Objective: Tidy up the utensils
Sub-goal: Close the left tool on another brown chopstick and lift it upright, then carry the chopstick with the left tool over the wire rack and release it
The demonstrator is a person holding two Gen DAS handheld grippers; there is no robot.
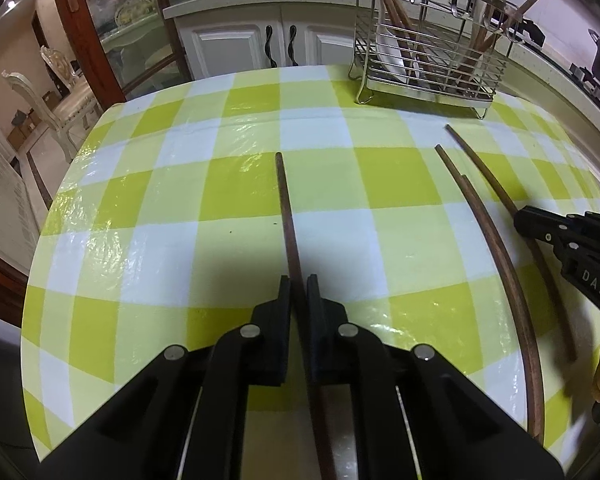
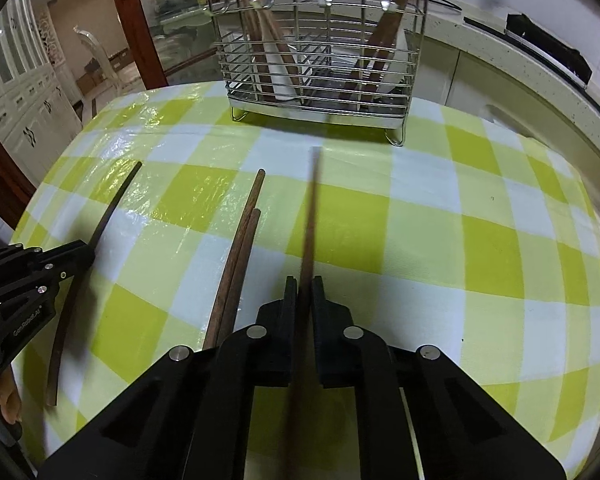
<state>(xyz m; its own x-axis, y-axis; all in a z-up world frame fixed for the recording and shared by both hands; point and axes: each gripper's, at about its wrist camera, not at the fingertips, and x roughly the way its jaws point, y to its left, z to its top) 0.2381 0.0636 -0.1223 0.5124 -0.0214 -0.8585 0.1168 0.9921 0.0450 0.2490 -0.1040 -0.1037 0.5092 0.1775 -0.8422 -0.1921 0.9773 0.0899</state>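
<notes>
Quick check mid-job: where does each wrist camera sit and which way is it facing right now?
Left wrist: rides the left gripper, facing along its held chopstick toward the rack; right gripper at right.
Right wrist: rides the right gripper, facing along its chopstick at the rack; left gripper at left.
Shared: rack, two loose chopsticks, checked tablecloth.

The wire rack (image 2: 318, 46) stands at the far edge of the checked tablecloth (image 2: 480, 240) — bare cloth lies open in front of it and to its right. Left of that, two loose chopsticks (image 2: 236, 264) lie side by side — low obstacles.
</notes>
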